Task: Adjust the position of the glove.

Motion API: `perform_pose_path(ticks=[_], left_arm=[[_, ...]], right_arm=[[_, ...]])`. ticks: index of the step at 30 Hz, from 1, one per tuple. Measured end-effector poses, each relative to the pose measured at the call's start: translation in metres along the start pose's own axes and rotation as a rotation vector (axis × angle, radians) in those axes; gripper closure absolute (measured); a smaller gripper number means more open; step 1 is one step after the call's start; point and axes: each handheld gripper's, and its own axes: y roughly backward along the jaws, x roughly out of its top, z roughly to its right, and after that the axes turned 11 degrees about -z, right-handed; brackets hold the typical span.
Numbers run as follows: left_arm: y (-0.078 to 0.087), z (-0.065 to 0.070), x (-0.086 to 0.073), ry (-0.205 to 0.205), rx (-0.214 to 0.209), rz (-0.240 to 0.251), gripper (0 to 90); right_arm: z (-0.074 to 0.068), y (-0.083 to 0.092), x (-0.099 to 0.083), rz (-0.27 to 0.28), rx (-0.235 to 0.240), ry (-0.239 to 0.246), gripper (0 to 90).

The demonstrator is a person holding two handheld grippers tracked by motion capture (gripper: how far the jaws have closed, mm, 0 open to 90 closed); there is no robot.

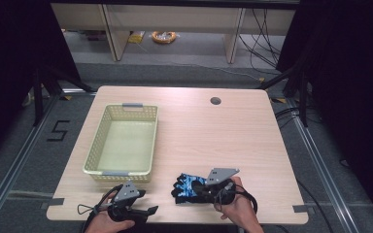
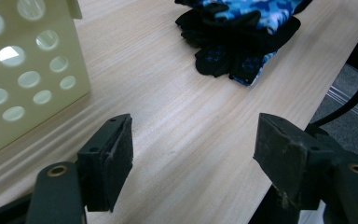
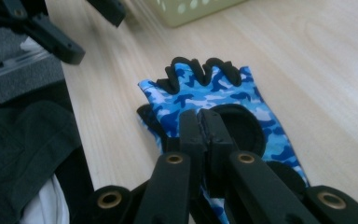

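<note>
Early stage, by the look of it. Right gripper (image 3: 200, 122) pressed together over the blue camouflage fabric fingerless glove (image 3: 214, 100), lying flat on the pale wooden table (image 1: 223, 131) near its front edge (fabric pinched or not, hard to tell). Left gripper (image 2: 193, 154) spread apart, empty. Pale yellow perforated plastic basket (image 1: 97, 145) empty; lifting and dropping in probably left.

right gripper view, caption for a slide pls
Shut tool over a blue camouflage glove lying on the wooden table.
</note>
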Motion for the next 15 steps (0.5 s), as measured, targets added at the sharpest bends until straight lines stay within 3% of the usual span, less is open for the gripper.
perform_pose_path(ticks=[2,4,5,6,10,11,15], left_arm=[[0.001,-0.001,0.000,-0.020,0.006,-0.019,27.6],[0.001,-0.001,0.000,-0.017,0.008,-0.017,27.6],[0.000,0.000,-0.001,0.005,0.003,-0.017,27.6],[0.000,0.000,-0.001,0.005,0.003,-0.017,27.6],[0.000,0.000,-0.001,0.002,0.003,-0.019,27.6],[0.000,-0.001,0.000,-0.017,0.007,-0.018,27.6],[0.000,-0.001,0.000,-0.016,0.001,-0.026,27.6]], right_arm=[[-0.002,-0.002,-0.002,-0.016,-0.002,0.006,88.8],[-0.003,-0.004,-0.003,-0.021,0.000,0.006,88.8],[-0.005,-0.006,-0.004,-0.032,-0.005,0.006,88.8],[-0.004,-0.008,-0.004,-0.028,0.003,0.027,88.7],[-0.006,-0.011,-0.006,-0.027,-0.006,0.016,88.7],[-0.006,-0.010,-0.007,-0.049,0.002,0.016,88.6],[-0.008,-0.015,-0.007,-0.060,0.006,0.037,88.4]])
